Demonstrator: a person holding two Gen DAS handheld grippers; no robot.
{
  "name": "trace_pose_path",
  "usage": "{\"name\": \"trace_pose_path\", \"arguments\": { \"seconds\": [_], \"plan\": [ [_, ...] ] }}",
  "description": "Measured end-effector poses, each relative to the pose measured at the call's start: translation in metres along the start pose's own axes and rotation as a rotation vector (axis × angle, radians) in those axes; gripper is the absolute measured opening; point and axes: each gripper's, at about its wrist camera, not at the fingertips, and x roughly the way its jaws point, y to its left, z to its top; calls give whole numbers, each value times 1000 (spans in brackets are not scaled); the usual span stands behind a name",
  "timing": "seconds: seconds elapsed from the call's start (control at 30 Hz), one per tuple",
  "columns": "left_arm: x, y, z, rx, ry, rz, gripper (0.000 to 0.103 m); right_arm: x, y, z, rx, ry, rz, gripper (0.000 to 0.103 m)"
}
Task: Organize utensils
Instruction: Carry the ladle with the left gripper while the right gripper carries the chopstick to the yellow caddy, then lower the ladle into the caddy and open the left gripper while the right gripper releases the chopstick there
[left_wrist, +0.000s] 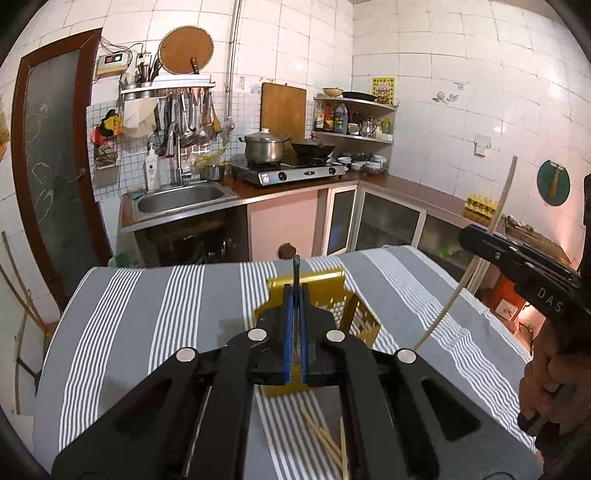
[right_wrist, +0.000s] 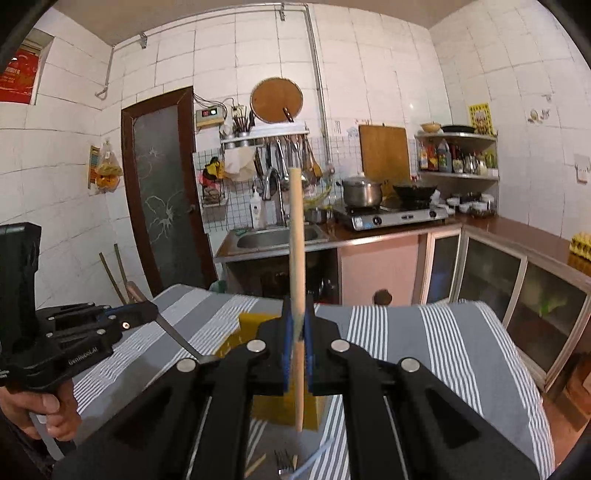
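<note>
Here, line by line, is how things stand.

Left gripper: my left gripper (left_wrist: 296, 295) has its blue pads pressed together on a thin metal utensil (right_wrist: 177, 334), whose dark end sticks up just past the fingertips in the left wrist view. From the right wrist view the utensil runs as a flat grey handle slanting down from the jaws; its far end is hidden behind my right gripper, so I cannot tell whether it is a fork or a spoon.

Right gripper: my right gripper (right_wrist: 298, 325) is clamped on a pale wooden chopstick (right_wrist: 296, 258), held nearly upright, its top well above the pads and its lower end hanging below them, over the surface.

Hands: my left hand (right_wrist: 40, 410) wraps its gripper's handle at the lower left of the right wrist view; my right hand (left_wrist: 546, 380) grips its handle at the right edge of the left wrist view.

Yellow basket: a yellow slotted basket (left_wrist: 354, 306) stands on the surface just beyond the left gripper's fingertips.

Surface: a grey cloth with white stripes (left_wrist: 166, 314) covers it.

Loose utensils: a few wooden chopsticks (left_wrist: 325, 439) lie on the cloth beneath the left gripper, and a fork (right_wrist: 284, 461) lies near the lower edge of the right wrist view.
</note>
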Motion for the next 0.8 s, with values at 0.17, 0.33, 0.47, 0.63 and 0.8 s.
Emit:
{"name": "trace_pose_path", "arguments": {
  "seconds": [0.17, 0.33, 0.47, 0.63, 0.8],
  "plan": [
    [19, 0, 21, -10, -5, -15, 1, 21, 9, 17, -29, -32, -13, 6],
    [46, -1, 27, -3, 21, -9, 1, 60, 14, 23, -45, 2, -18, 6],
    [68, 3, 22, -20, 64, -10, 1, 89, 16, 18, -47, 49, -30, 6],
    [95, 9, 9, -27, 145, -17, 5, 124, 16, 1, -57, 173, -36, 7],
    [93, 23, 4, -61, 152, -14, 36, 112, 2, -2, -7, 143, -48, 49]
  ]
}}
